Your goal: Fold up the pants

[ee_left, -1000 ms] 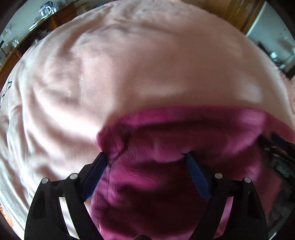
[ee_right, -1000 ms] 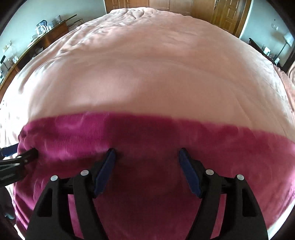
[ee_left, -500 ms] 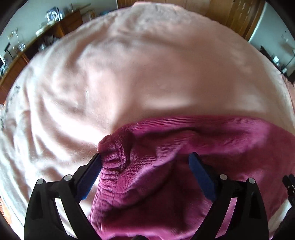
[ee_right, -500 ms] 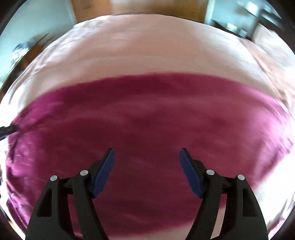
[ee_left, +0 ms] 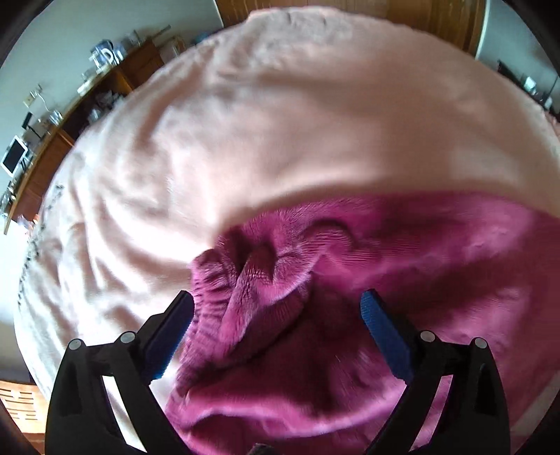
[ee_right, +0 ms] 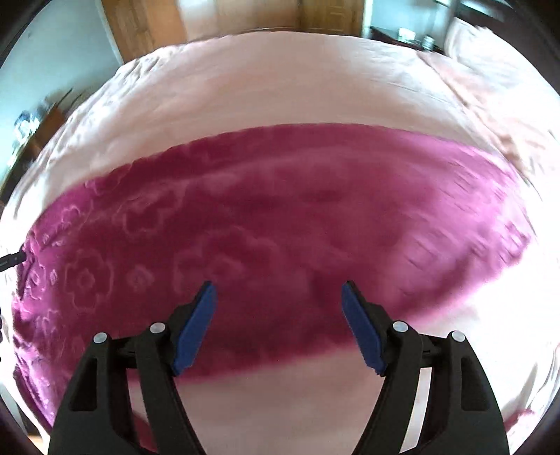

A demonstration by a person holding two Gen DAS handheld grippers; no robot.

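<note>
Left wrist view: my left gripper (ee_left: 276, 311) had its two blue-padded fingers (ee_left: 383, 336) spread wide apart, gripping nothing. Between and just ahead of them lay a bunched end of the magenta fleece pants (ee_left: 402, 266), with a ribbed, gathered edge (ee_left: 210, 297) close beside the left pad; I could not tell whether pad and cloth touched. The fabric rose in a rumpled fold at that end and ran off flatter toward the right of the frame. It all rested on a pale pink bedspread (ee_left: 280, 133), which was creased on the left side. Along the far left wall I noted a wooden sideboard (ee_left: 52, 154) carrying small clutter, and a wooden door (ee_left: 350, 7) stood at the top.

Right wrist view: my right gripper (ee_right: 280, 308) also had its fingers (ee_right: 196, 325) well apart and empty. It hovered above the pants (ee_right: 280, 210), which here lay spread flat as a wide magenta band across the bedspread (ee_right: 280, 87). An embossed flower pattern (ee_right: 87, 276) showed on the left part of the cloth. The near edge of the pants ran just below the pads, with bare bedspread nearer the camera. At the far left edge a dark tip (ee_right: 12, 259), probably the other gripper, met the end of the fabric. The right end was motion-blurred.
</note>
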